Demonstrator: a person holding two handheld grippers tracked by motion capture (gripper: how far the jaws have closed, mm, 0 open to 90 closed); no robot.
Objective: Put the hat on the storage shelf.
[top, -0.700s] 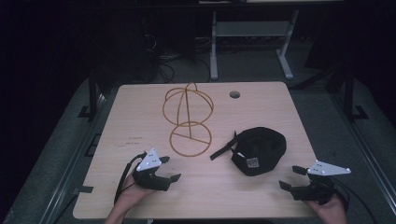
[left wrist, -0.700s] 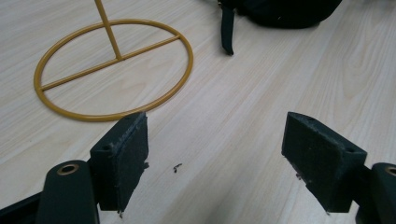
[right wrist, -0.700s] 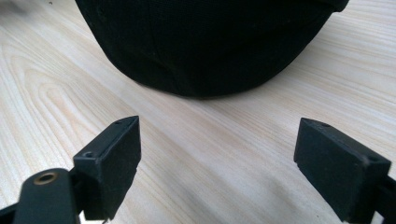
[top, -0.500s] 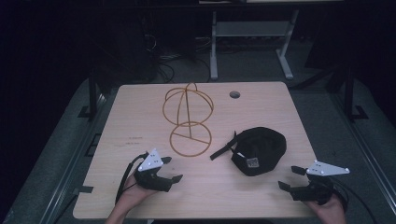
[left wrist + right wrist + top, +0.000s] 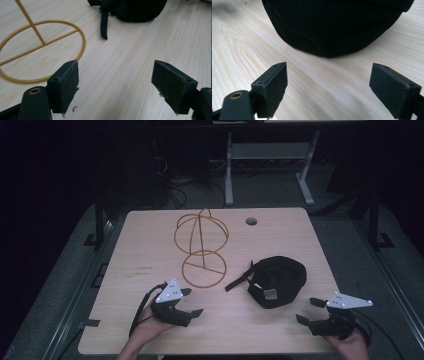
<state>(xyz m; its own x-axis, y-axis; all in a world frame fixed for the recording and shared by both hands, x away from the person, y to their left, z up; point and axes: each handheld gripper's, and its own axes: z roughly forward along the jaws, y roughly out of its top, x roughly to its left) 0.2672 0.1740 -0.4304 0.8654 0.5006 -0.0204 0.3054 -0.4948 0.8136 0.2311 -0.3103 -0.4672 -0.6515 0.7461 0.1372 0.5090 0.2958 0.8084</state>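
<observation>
1. Pale wood-grain table (image 5: pixel 150 245) fills the middle of the high view; dark floor all round it, and a small round hole (image 5: pixel 251 221) near the table's upper edge.
2. Black cap (image 5: pixel 277 281) lies right of centre in the high view, dome up, with a small label patch facing the lower edge. Its black strap (image 5: pixel 239 279) trails off to the left across the wood.
3. Gold wire stand (image 5: pixel 201 251) sits centre-left: a round ring base flat on the table, an upright rod, and a wire globe shape above it. It stands just beside the strap end; whether they touch I cannot tell.
4. Left gripper (image 5: pixel 188 303), lower left of the high view, is held in a hand (image 5: pixel 147 327) just below the ring base. Jaws spread wide, nothing between them.
5. Left gripper view: both black pads (image 5: pixel 66 85) frame bare wood; the ring base curves through the left of the frame, and the strap and the cap's edge sit at the top.
6. Right gripper (image 5: pixel 307 311), lower right of the high view, rests near the table's lower edge, pointing left, just below and right of the cap. Jaws released, empty.
7. Right gripper view: the cap takes up the top of the frame, near the open pads (image 5: pixel 273 86) but apart from them, bare table between.
</observation>
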